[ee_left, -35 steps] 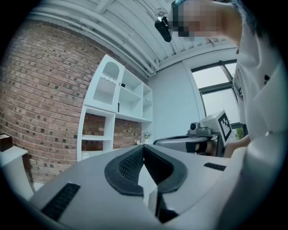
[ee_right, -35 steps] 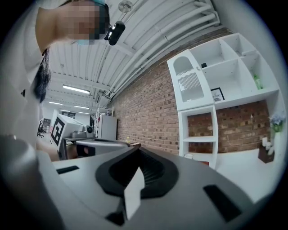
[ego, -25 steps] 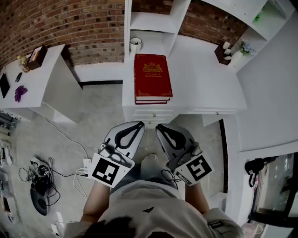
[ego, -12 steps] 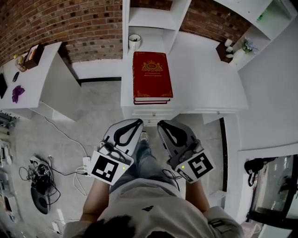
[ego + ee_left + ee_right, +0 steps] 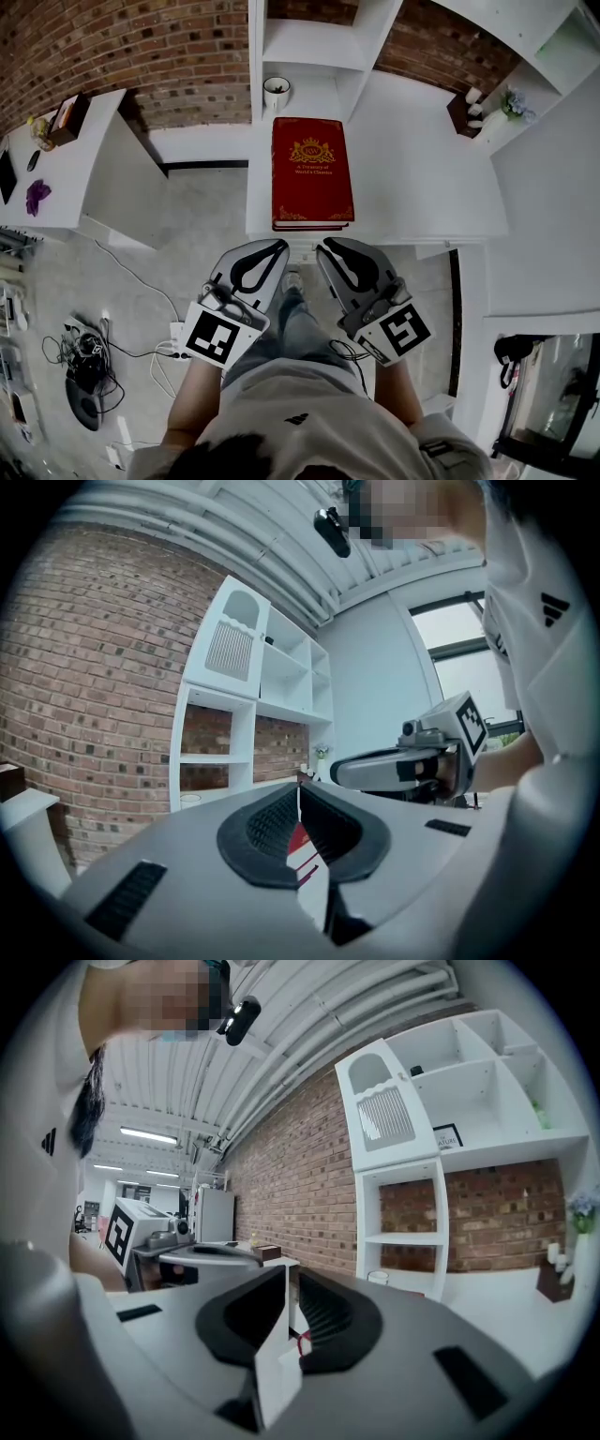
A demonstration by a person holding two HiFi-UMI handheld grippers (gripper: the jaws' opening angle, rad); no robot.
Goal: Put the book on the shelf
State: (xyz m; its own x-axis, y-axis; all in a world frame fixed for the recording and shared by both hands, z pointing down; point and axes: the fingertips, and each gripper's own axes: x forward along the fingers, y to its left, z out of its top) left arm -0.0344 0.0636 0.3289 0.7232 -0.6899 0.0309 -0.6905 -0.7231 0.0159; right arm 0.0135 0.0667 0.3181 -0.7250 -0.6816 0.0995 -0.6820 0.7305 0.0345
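In the head view, the red book (image 5: 312, 172) is lying flat on the white counter (image 5: 422, 169), its near edge sitting at the counter's front edge and its left edge running close along the counter's left side. Bare counter is stretching away to its right, and a cup (image 5: 275, 91) is standing behind it at the foot of the white shelf unit (image 5: 309, 42). The left gripper (image 5: 281, 247) and right gripper (image 5: 325, 247) are hovering side by side just short of the front edge, apart from the book. In the left gripper view, the jaws are pressing together, empty, with a strip of red cover showing beyond the pads. In the right gripper view, the jaws have just been opening and are standing a narrow slit apart, nothing between them, with the shelf unit rising ahead.
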